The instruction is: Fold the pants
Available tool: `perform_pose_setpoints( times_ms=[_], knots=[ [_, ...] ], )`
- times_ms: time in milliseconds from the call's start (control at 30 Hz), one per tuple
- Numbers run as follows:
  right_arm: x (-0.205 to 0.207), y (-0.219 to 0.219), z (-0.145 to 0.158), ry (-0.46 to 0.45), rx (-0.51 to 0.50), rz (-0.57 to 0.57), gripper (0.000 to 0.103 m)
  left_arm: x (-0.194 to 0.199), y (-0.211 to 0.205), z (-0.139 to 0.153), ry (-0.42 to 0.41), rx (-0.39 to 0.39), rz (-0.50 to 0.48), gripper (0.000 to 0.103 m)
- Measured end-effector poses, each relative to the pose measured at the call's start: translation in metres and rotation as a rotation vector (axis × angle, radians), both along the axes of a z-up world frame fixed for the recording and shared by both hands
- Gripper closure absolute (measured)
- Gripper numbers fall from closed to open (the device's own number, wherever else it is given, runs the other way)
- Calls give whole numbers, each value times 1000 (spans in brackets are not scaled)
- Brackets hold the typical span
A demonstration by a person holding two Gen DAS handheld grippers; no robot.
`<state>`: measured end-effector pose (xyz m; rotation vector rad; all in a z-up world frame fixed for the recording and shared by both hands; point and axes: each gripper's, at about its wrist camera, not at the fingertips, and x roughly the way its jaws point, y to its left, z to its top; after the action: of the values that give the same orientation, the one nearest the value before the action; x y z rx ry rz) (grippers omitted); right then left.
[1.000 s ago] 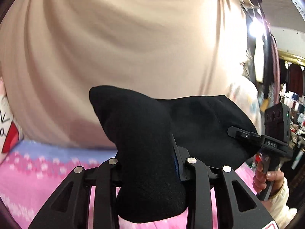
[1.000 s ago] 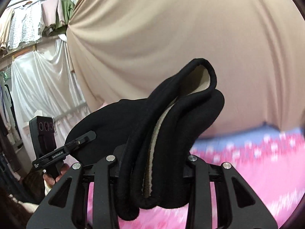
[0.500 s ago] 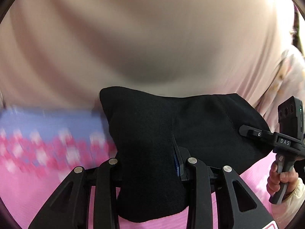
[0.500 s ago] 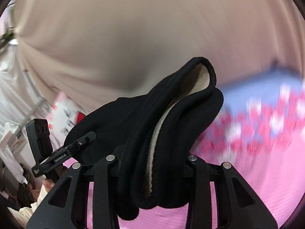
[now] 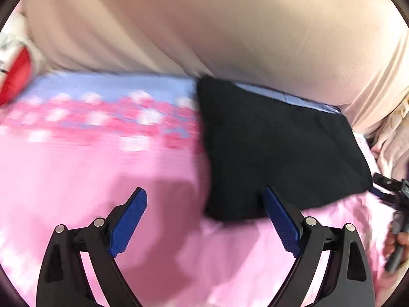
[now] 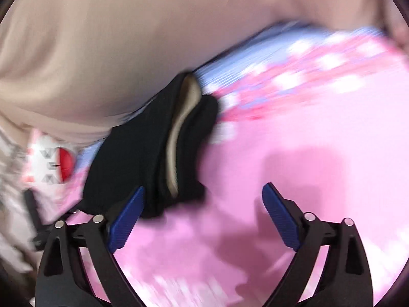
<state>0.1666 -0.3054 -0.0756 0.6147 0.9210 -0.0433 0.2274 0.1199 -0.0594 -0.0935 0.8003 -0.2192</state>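
The black pants (image 5: 276, 151) lie folded in a flat block on the pink bedspread (image 5: 102, 168), near its far edge. My left gripper (image 5: 204, 199) is opening, blue pads spread wide; the pants' near edge lies loose by the right pad, unpressed. In the right wrist view the pants (image 6: 138, 153) show their beige lining (image 6: 176, 138) along the folded waistband. My right gripper (image 6: 203, 197) is opening too, its left pad beside the cloth's near end, nothing gripped. The right gripper (image 5: 395, 204) and the hand holding it show blurred at the left wrist view's right edge.
A beige curtain (image 5: 204, 25) hangs just behind the bed. A white and red cushion (image 5: 15, 69) lies at the far left of the bed, seen also as the cushion (image 6: 56, 163) in the right wrist view. The bedspread has a blue flowered band (image 5: 115, 89) along its far edge.
Both grippers came down toward the bed and let go of the pants. The black cloth that bulged up between the shut jaws now lies flat on the bedspread, and both jaws stand wide.
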Motion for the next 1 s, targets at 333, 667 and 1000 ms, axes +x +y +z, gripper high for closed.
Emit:
perform_pose_setpoints(
  times_ms=[333, 667, 1000],
  knots=[
    [-94, 101, 78, -147, -382, -43, 7, -117, -52, 44, -263, 172, 110, 11],
    [-56, 122, 129, -232, -488, -66, 6, -97, -108, 72, -267, 211, 62, 11],
    [-48, 123, 100, -158, -485, -79, 6, -84, -107, 56, -205, 222, 82, 11]
  ],
)
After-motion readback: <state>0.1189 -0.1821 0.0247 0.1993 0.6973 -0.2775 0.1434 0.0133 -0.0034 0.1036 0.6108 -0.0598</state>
